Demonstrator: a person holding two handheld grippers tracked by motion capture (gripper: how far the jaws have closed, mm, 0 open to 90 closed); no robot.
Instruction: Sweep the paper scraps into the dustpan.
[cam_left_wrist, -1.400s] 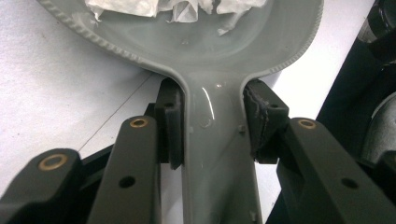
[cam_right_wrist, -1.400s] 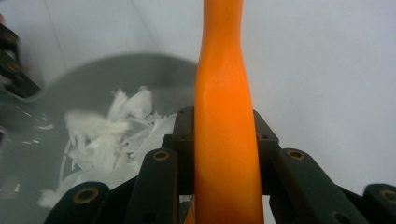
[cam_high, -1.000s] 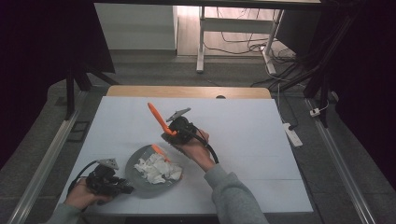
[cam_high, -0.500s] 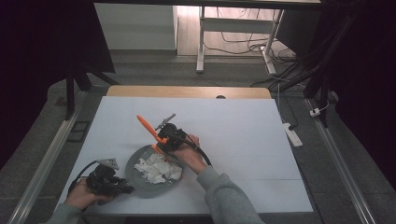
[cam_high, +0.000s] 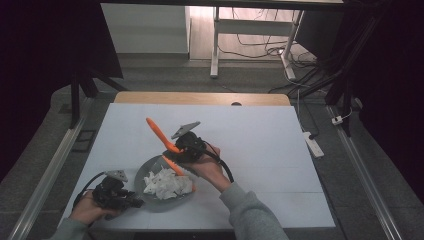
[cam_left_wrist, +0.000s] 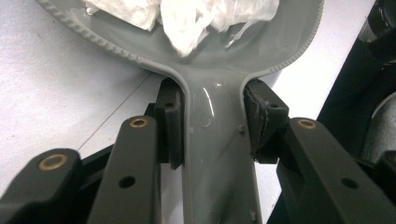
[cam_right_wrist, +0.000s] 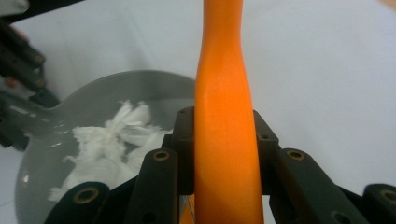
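Right hand-held gripper (cam_high: 176, 150), clamped on the orange spatula (cam_high: 159, 132), has swung from the far side back over the grey pan (cam_high: 150, 200) near-left on the tabletop (cam_high: 260, 140). Blade end low at the white shreds (cam_high: 165, 182): likely stirring. Left hand-held gripper (cam_left_wrist: 212, 126) clamps the pan handle (cam_left_wrist: 215, 154), steady.

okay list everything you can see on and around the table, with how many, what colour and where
pan: one, grey, near left part of the table, handle clamped in the left gripper
crumpled paper: one heap, white, inside the pan
utensil: one, orange, tilted above the pan's far edge, held by the right gripper
table cover: one, white, over the tabletop
power strip: one, white, on the floor to the right of the table
left gripper: one, black, shut on the pan handle at the near left corner
right gripper: one, black, shut on the utensil's handle
sleeve: grey, on the right forearm at the near edge
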